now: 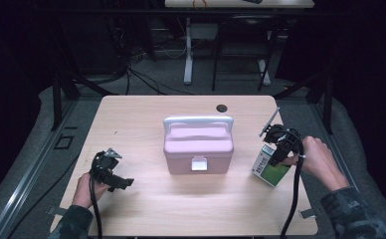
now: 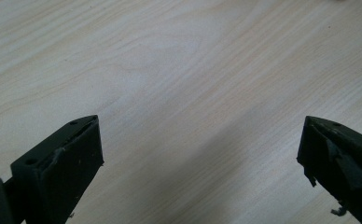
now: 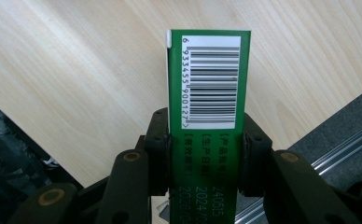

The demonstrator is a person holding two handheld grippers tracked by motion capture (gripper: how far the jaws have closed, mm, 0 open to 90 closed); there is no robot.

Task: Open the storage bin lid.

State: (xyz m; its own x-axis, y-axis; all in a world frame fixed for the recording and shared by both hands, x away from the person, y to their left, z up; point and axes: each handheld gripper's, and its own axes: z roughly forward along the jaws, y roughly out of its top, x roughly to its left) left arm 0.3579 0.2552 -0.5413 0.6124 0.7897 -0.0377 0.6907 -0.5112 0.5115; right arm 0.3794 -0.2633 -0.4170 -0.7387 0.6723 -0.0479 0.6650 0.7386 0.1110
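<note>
The right gripper [image 3: 203, 154] pinches the green carton [image 3: 209, 84] at centre frame by its narrow sides; it looks light and crushable. The left gripper [image 2: 200, 154] is spread wide.

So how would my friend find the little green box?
Start at the pink plastic case with the white handle mid-table. Look to its right, near the table's edge: the small green-and-white cardboard box is pinched in the right gripper. One green side carries a white barcode label.
</note>
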